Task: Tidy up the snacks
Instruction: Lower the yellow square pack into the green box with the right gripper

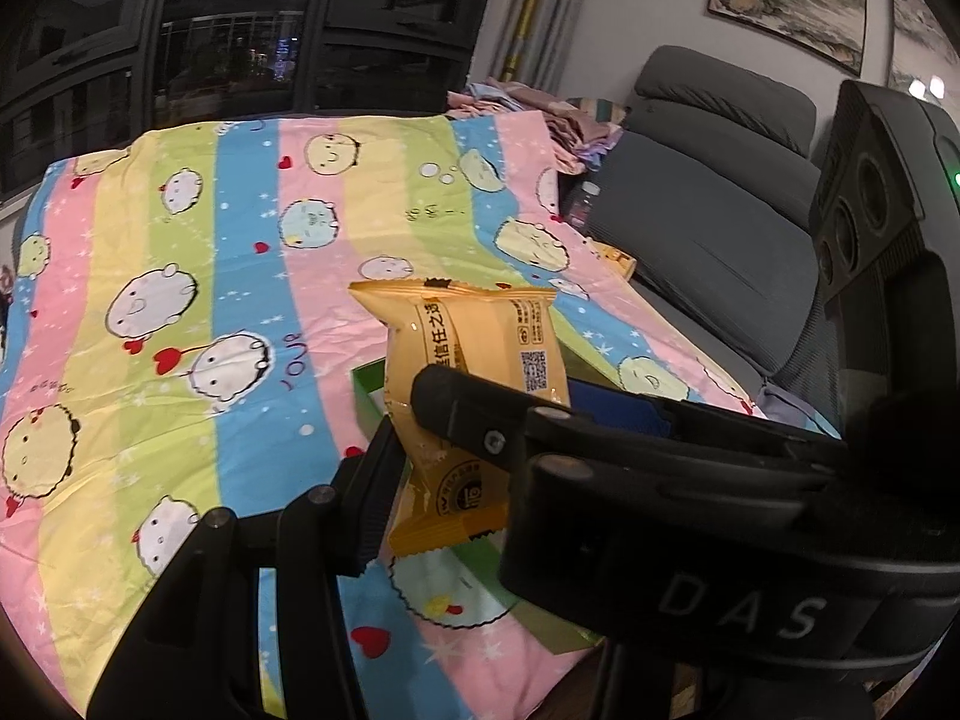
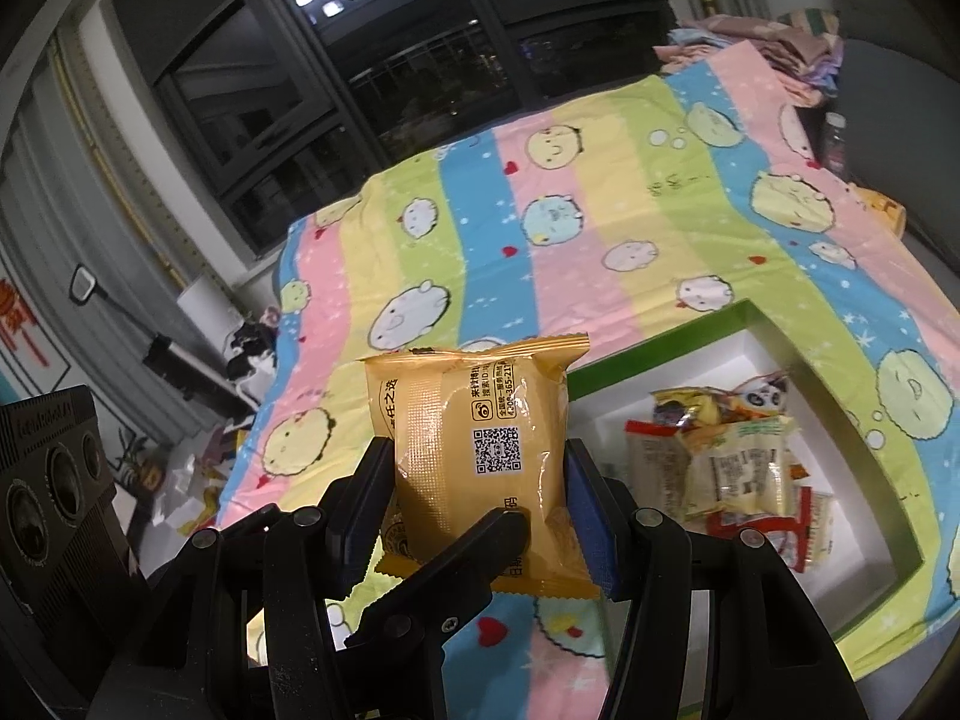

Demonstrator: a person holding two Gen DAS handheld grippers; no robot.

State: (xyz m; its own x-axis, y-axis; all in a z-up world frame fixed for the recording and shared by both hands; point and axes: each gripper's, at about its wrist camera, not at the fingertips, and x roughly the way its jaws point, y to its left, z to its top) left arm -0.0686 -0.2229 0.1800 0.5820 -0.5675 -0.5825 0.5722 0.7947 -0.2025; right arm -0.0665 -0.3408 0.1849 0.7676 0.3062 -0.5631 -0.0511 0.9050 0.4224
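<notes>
Through your left wrist view, your left gripper (image 1: 414,438) tilts forward, its jaws closed on the crinkly yellow snack packet (image 1: 474,354), held above the striped cartoon sheet (image 1: 180,252). Through the right view, your right gripper (image 2: 474,480) pinches the same glossy packet (image 2: 474,426) upright, beside the green-rimmed box (image 2: 840,420) of wrapped snacks (image 2: 732,468).

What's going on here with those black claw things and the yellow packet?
A person is sorting snacks with two hand-held grippers. Both the left gripper and the right gripper are pinching one yellow snack packet, held upright in the air over a striped cartoon cloth. It looks like a handover between the two. Just to the right sits a green-rimmed box that already holds several wrapped snacks, which is probably where the packet goes next.
</notes>
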